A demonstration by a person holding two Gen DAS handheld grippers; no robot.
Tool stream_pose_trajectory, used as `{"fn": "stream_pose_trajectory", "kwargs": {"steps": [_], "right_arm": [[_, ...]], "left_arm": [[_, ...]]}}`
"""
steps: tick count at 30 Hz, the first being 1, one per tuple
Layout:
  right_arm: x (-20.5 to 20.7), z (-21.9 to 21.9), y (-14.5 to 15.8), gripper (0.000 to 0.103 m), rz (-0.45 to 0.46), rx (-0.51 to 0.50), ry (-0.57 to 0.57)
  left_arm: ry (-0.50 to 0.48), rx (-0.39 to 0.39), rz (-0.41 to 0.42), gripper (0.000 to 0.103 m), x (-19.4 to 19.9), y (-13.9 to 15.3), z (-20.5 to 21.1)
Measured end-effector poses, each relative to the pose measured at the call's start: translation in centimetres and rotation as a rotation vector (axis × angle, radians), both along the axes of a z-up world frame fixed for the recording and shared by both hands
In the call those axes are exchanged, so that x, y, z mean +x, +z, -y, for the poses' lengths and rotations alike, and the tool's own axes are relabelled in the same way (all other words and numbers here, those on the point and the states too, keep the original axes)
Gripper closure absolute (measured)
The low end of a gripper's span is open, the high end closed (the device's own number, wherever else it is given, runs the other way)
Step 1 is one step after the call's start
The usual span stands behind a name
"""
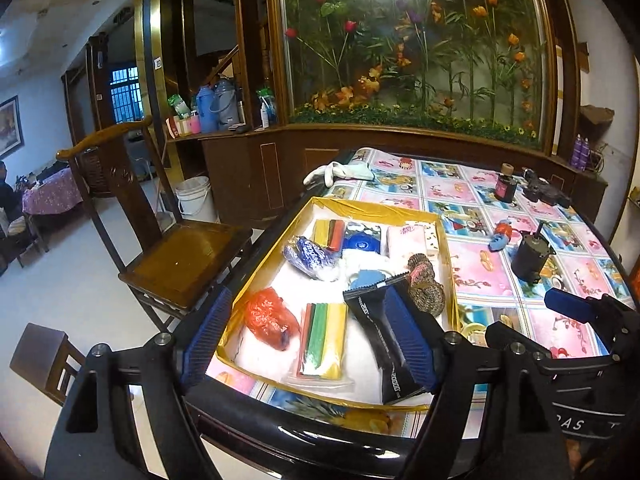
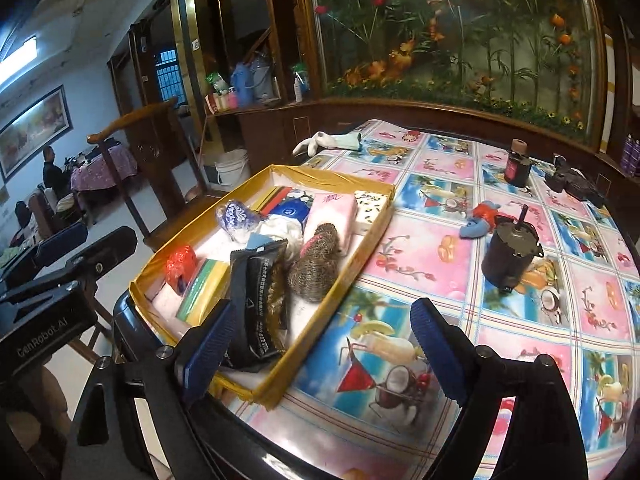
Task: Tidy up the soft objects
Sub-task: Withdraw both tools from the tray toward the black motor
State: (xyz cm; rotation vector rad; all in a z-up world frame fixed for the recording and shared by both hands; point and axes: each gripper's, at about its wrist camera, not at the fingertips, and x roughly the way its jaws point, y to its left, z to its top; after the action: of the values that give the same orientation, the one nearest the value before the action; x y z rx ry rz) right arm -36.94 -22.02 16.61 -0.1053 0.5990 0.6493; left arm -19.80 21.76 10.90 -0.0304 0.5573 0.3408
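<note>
A gold-edged box (image 1: 276,236) (image 2: 372,232) on the table holds soft things: a black packet (image 1: 384,344) (image 2: 260,292), a brown knitted piece (image 1: 426,286) (image 2: 316,266), a red bag (image 1: 268,318) (image 2: 180,264), coloured cloth packs (image 1: 324,340), tissue packs (image 1: 310,258) (image 2: 236,218). My left gripper (image 1: 310,334) is open above the box's near end, empty. My right gripper (image 2: 320,350) is open and empty over the box's near right corner. A white glove (image 1: 336,172) (image 2: 324,142) and a small blue-red toy (image 1: 500,234) (image 2: 478,220) lie on the table outside the box.
A dark motor (image 1: 530,256) (image 2: 508,258), a small dark bottle (image 1: 506,184) (image 2: 518,164) and black devices (image 2: 576,184) stand on the patterned tablecloth (image 2: 420,256). A wooden chair (image 1: 176,260) is left of the table. A cabinet with flowers stands behind.
</note>
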Motion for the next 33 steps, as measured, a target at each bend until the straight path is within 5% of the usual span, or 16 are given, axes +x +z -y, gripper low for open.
{"fn": "stream_pose_trajectory", "kwargs": {"steps": [33], "right_arm": [[0.3,0.3,-1.4,0.012,-0.075,0.005,-0.013]], "left_arm": [[-0.028,0.048,-0.122,0.024,1.1,-2.2,2.3]]}}
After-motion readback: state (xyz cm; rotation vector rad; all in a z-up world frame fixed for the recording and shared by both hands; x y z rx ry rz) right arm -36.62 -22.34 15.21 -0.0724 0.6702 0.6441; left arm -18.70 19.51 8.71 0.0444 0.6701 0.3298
